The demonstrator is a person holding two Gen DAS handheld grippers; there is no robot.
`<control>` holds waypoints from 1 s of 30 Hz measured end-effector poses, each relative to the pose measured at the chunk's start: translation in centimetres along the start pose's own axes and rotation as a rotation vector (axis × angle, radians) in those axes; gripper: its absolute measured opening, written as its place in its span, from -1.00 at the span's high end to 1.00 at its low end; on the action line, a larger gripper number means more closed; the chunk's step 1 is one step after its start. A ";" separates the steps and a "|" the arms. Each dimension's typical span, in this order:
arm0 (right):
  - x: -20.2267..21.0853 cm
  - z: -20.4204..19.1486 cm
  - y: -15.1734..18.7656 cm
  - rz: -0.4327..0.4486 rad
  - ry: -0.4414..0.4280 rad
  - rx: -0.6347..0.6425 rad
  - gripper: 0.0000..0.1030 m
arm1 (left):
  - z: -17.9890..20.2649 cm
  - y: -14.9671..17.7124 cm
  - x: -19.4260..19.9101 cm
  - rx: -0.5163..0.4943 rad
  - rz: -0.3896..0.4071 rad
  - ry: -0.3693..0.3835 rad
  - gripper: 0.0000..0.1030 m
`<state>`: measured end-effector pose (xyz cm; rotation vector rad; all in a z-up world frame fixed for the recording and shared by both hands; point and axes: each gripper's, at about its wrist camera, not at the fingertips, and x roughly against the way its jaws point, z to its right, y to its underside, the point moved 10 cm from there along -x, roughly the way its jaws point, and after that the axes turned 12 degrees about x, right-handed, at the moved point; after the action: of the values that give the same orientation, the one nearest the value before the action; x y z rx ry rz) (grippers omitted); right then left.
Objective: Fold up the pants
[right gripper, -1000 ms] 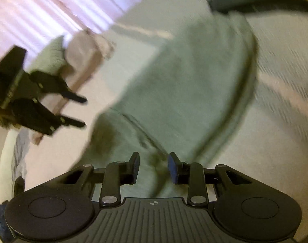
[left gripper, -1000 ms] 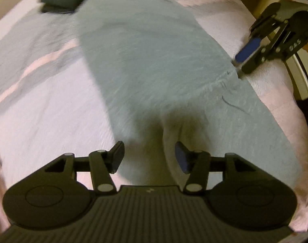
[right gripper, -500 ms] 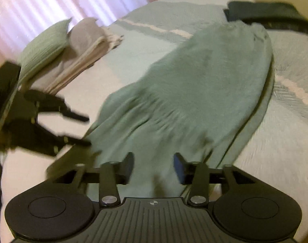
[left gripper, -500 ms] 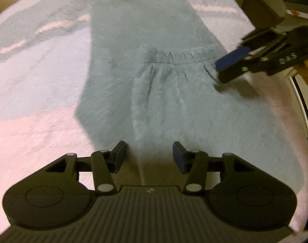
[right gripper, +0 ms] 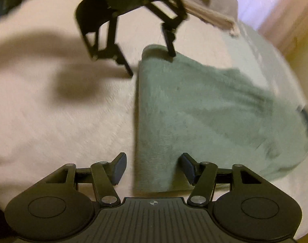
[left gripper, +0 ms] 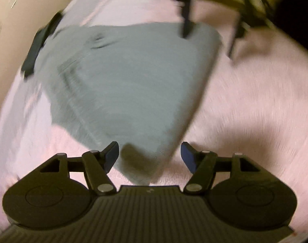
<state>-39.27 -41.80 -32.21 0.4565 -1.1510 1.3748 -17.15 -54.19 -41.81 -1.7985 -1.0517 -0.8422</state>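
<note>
The green pants (left gripper: 129,85) lie folded on the pale bedspread (left gripper: 255,111). The left gripper (left gripper: 150,156) and right gripper (right gripper: 153,168) each straddle a corner of the fold; both have just been opening, jaws wide, pads clear of the cloth.

No legible text, label, brand name or number appears in either wrist view — motion blur softens both. The only sign is a small round crosshair mark (right gripper: 154,202) on the ribbed body of the right gripper (right gripper: 153,167); a faint pale mark sits likewise on the left gripper (left gripper: 149,156) — unreadable.
</note>
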 end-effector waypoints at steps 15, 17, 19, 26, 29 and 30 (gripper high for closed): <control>6.7 3.4 -1.5 0.037 -0.025 -0.064 0.70 | -1.0 0.1 1.3 -0.165 0.012 -0.119 0.81; 8.9 3.7 -1.9 0.052 -0.037 -0.093 0.70 | -1.4 -0.5 3.6 -0.154 0.014 -0.123 0.81; 11.4 3.1 -2.3 0.067 -0.087 -0.131 0.70 | -1.0 -1.1 6.2 -0.116 0.014 -0.121 0.82; 17.1 -0.2 -2.6 0.114 -0.369 -0.173 0.70 | 4.9 -1.7 13.7 0.014 -0.065 0.024 0.82; 18.3 2.2 -2.6 0.138 -0.406 -0.207 0.70 | 6.2 -2.3 15.6 0.078 -0.098 0.102 0.82; 18.2 3.6 -2.5 0.144 -0.405 -0.228 0.70 | 5.7 -2.6 16.0 0.107 -0.105 0.118 0.82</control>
<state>-41.95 -35.90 -14.63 0.5079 -1.6805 1.2854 -12.19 -43.26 -29.59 -1.5966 -1.1007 -0.9260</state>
